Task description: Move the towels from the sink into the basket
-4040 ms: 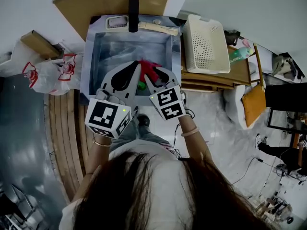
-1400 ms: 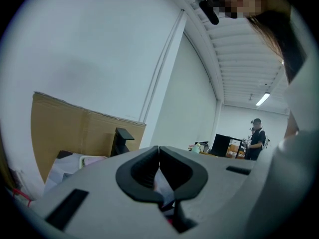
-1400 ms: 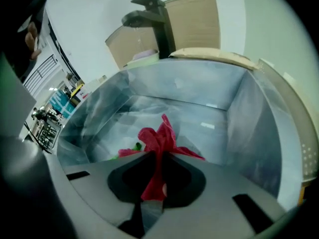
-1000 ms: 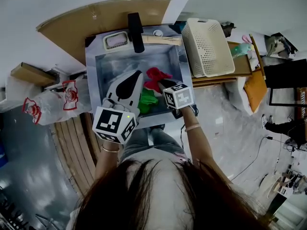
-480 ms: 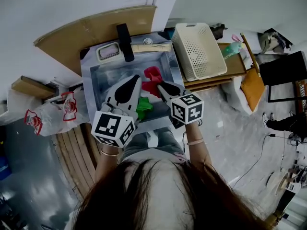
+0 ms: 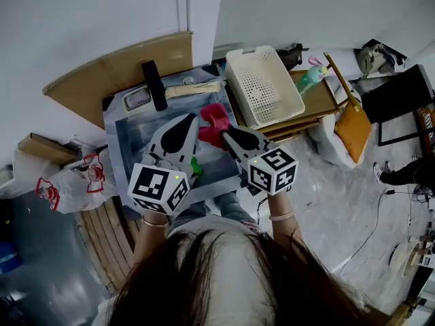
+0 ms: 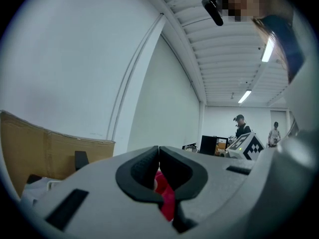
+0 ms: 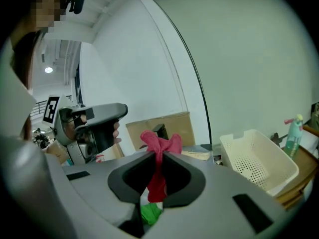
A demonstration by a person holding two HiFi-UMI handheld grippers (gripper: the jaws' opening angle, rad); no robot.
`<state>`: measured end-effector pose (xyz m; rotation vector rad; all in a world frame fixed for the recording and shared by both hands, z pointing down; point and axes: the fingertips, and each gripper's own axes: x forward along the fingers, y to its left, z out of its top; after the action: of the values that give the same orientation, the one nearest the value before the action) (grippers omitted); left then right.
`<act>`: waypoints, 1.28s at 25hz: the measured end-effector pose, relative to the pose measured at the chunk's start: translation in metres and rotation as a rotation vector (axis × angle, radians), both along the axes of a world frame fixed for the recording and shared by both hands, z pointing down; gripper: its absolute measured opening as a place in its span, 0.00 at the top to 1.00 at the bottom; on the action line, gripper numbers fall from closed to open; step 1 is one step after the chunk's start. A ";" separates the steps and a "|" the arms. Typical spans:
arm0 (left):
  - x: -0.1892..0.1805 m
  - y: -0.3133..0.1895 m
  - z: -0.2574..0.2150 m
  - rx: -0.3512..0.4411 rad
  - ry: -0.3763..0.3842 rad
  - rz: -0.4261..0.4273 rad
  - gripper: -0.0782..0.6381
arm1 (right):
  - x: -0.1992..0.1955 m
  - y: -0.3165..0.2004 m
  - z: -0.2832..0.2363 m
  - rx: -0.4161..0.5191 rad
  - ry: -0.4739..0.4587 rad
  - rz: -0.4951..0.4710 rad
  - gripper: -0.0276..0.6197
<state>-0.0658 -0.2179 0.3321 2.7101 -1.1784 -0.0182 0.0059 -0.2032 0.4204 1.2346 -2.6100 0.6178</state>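
My right tool (image 6: 222,129) is clenched on the red towel (image 6: 212,117), which hangs pinched between its jaws above the right part of the sink (image 6: 126,141). My left tool (image 6: 193,118) is closed, tips together with nothing pinched, just beside that towel over the sink. A green towel (image 6: 196,166) lies down in the sink. The basket (image 6: 262,87) stands on the bench (image 6: 318,99), just right of the sink.
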 end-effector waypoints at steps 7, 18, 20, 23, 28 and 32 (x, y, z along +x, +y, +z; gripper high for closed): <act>0.048 0.005 -0.013 0.031 -0.004 0.033 0.88 | 0.047 0.003 -0.028 0.076 -0.015 0.018 0.86; 0.119 0.007 -0.027 0.055 0.005 0.083 0.88 | 0.119 -0.001 -0.062 0.164 -0.002 0.062 0.86; 0.132 0.007 -0.028 0.058 0.008 0.089 0.88 | 0.134 -0.004 -0.063 0.169 0.004 0.068 0.86; 0.149 0.004 -0.029 0.060 0.010 0.087 0.88 | 0.153 -0.011 -0.065 0.179 0.015 0.071 0.86; 0.172 0.001 -0.031 0.056 0.014 0.071 0.88 | 0.183 -0.027 -0.061 0.188 0.059 0.062 0.86; 0.185 0.001 -0.028 0.047 0.009 0.062 0.88 | 0.204 -0.046 -0.053 0.193 0.102 0.061 0.86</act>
<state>0.1195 -0.2165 0.3045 2.7832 -1.1043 -0.0508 0.2097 -0.2488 0.3675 1.3658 -2.6043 0.3092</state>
